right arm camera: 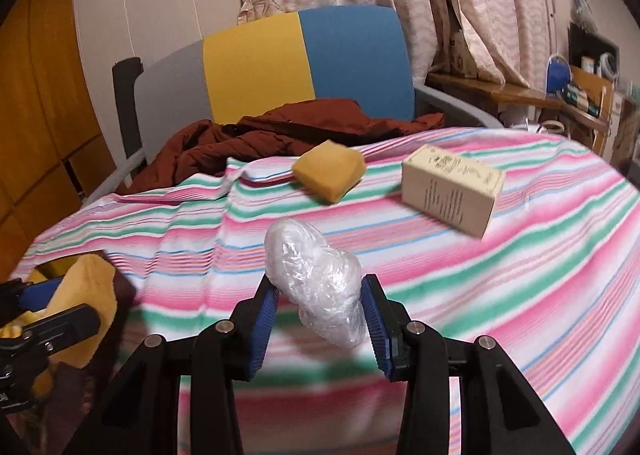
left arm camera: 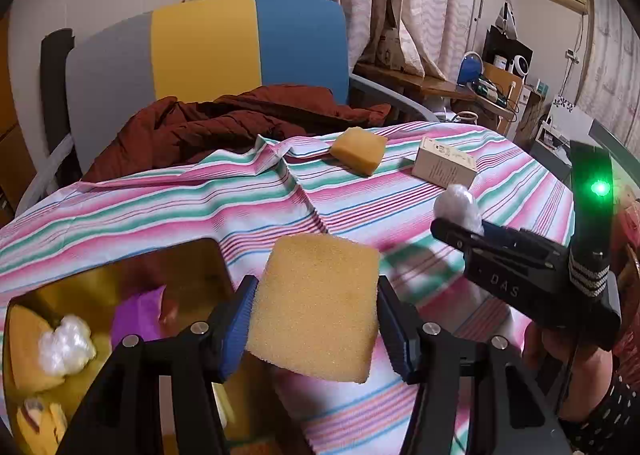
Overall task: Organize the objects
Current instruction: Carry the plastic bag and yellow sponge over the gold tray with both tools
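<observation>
My left gripper [left arm camera: 314, 325] is shut on a yellow sponge [left arm camera: 316, 307], held above the striped cloth just right of a gold-lined box [left arm camera: 120, 279]. The box holds a white plastic wad [left arm camera: 66, 343], something purple [left arm camera: 138, 315] and yellow items. My right gripper [right arm camera: 320, 319] is shut on a crumpled clear plastic bundle [right arm camera: 316, 287], lifted over the cloth. In the left wrist view the right gripper [left arm camera: 460, 215] shows at the right with the bundle [left arm camera: 458, 205] in it. In the right wrist view the held sponge [right arm camera: 86, 303] shows at the left edge.
A second yellow sponge [right arm camera: 330, 169] and a cream carton [right arm camera: 452, 189] lie farther back on the striped tablecloth [right arm camera: 520, 275]. Behind the table stands a grey, yellow and blue chair [right arm camera: 280, 67] with a brown jacket [right arm camera: 280, 131] on it. Shelves with clutter [left arm camera: 500, 75] are at the right.
</observation>
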`<state>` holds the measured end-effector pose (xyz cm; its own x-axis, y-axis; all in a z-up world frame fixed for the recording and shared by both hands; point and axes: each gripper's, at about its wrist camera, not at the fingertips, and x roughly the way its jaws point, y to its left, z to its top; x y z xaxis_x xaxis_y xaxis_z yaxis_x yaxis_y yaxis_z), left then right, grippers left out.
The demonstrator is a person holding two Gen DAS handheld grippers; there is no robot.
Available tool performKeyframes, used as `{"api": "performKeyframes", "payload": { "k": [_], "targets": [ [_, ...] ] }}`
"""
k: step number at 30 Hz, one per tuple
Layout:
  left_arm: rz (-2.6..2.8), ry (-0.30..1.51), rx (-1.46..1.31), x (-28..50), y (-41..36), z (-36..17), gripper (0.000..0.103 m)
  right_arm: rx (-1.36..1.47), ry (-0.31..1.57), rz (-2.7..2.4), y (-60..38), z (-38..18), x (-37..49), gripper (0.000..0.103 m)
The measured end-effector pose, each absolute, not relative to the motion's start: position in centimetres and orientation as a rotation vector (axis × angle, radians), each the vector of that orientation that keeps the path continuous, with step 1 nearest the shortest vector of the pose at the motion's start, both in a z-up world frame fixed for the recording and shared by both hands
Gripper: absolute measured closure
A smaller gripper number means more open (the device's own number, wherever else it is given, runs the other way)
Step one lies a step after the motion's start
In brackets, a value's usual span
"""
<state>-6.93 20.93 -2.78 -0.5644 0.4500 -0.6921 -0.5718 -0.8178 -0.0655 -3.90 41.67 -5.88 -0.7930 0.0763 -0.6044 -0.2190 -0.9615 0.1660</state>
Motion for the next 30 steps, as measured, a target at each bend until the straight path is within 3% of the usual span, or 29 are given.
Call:
{"api": "performKeyframes", "payload": {
  "k": [15,30],
  "targets": [
    [2.403,0.096,-0.966,-3.3,14.8,-1.3,0.045,-1.027,0.556,2.911,35.5,-5.9,0.6,0.060],
    [2.572,-0.062,-1.072,-5.6,4.8,-1.9,0.045,-1.057,0.407,3.144,26.3,-1.4,-0.8,0.059]
  ]
}}
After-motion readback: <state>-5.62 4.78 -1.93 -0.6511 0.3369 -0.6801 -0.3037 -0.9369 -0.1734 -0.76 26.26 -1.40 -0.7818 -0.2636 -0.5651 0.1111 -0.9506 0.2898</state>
